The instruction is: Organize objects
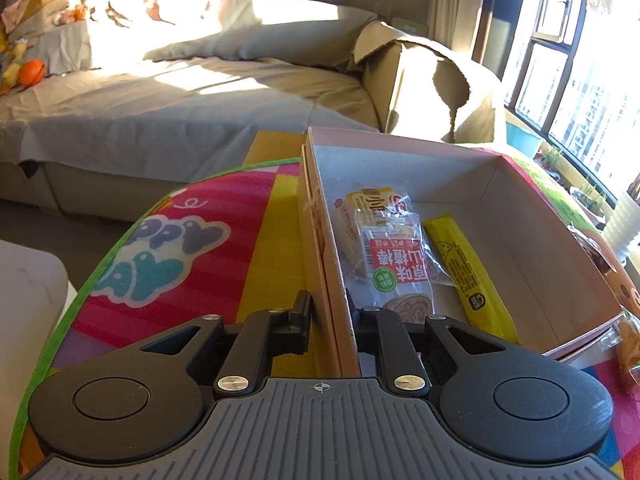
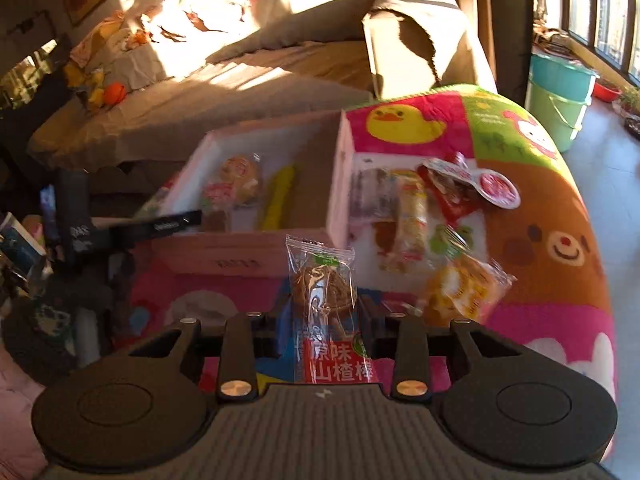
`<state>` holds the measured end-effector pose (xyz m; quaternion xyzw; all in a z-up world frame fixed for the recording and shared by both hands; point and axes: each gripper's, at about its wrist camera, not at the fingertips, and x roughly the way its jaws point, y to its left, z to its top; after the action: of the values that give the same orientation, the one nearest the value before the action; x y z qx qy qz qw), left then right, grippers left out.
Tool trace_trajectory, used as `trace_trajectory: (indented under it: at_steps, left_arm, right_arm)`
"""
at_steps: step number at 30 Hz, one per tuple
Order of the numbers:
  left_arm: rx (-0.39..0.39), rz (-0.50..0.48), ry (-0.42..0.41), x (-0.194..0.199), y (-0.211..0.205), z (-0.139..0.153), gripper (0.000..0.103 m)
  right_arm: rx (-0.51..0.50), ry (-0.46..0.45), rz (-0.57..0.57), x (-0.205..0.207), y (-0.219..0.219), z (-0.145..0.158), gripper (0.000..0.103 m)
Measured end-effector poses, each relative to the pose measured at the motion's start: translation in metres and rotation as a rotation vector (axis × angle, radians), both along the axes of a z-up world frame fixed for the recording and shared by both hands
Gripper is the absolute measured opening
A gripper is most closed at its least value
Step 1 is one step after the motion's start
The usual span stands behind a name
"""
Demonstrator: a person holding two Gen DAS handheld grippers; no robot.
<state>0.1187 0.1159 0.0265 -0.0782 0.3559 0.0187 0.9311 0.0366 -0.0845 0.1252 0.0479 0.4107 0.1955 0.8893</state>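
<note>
Low warm sunlight, hard shadows, fisheye bending at edges.
Windows [image 1: 576, 80] blown out; glare on sofa [image 1: 168, 40]; right wrist view motion-blurred, dim at left.

Red label "原味山楂棒" on the held hawthorn snack packet [image 2: 326, 308], same text upside down on boxed packet [image 1: 394, 268]; mat lettering [image 1: 160, 256] partly readable.

Sunlit home living room: sofa [image 1: 180, 92], windows [image 1: 580, 92].
</note>
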Motion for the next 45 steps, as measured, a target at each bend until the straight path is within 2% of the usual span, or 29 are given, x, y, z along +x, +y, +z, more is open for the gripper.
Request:
trace_trajectory:
  at_steps: [7, 10, 12, 13, 17, 24, 27, 30, 35, 38, 40, 42, 45]
  left_arm:
    - [-0.001, 0.002, 0.001, 0.000, 0.000, 0.000, 0.016]
    - [0.001, 0.003, 0.002, 0.000, 0.000, 0.000, 0.016]
    - [0.003, 0.003, 0.004, 0.000, 0.000, -0.001, 0.016]
    - [0.005, 0.002, 0.004, 0.000, 0.000, -0.001, 0.016]
    - [0.004, 0.000, 0.003, -0.001, 0.001, -0.002, 0.016]
    - [0.004, 0.003, 0.000, -0.002, 0.001, -0.001, 0.016]
    - [0.003, 0.003, 0.001, -0.002, 0.001, -0.001, 0.016]
    - [0.002, 0.004, 0.001, -0.003, 0.001, -0.002, 0.016]
    - [0.003, 0.004, 0.001, -0.003, 0.000, -0.001, 0.016]
    - [0.003, 0.005, 0.001, -0.003, 0.000, -0.001, 0.016]
    - [0.002, 0.005, 0.001, -0.003, 0.000, -0.001, 0.016]
    - [0.004, 0.005, 0.002, -0.003, 0.000, -0.001, 0.016]
    - [0.006, 0.005, 0.003, -0.003, 0.000, -0.001, 0.016]
  right_arm:
    - [0.124, -0.190, -0.004, 0.030, 0.039, 0.058, 0.034]
    - [0.158, -0.256, -0.018, 0.046, 0.057, 0.069, 0.035]
    - [0.133, -0.291, -0.029, 0.055, 0.071, 0.069, 0.041]
    - [0.120, -0.290, -0.034, 0.059, 0.075, 0.067, 0.046]
    - [0.124, -0.257, -0.023, 0.061, 0.068, 0.053, 0.047]
    - [-0.003, -0.236, -0.162, 0.051, 0.015, 0.014, 0.061]
    - [-0.021, -0.173, -0.214, 0.049, -0.013, -0.007, 0.062]
    - [0.016, -0.123, -0.174, 0.044, -0.020, -0.016, 0.062]
    - [0.091, -0.136, 0.010, 0.029, 0.012, -0.011, 0.063]
    - [0.124, -0.133, 0.101, 0.027, 0.037, -0.007, 0.055]
    - [0.137, -0.114, 0.149, 0.030, 0.053, -0.010, 0.043]
    - [0.105, -0.107, 0.165, 0.035, 0.067, -0.017, 0.041]
    - [-0.001, -0.112, 0.098, 0.052, 0.080, -0.035, 0.039]
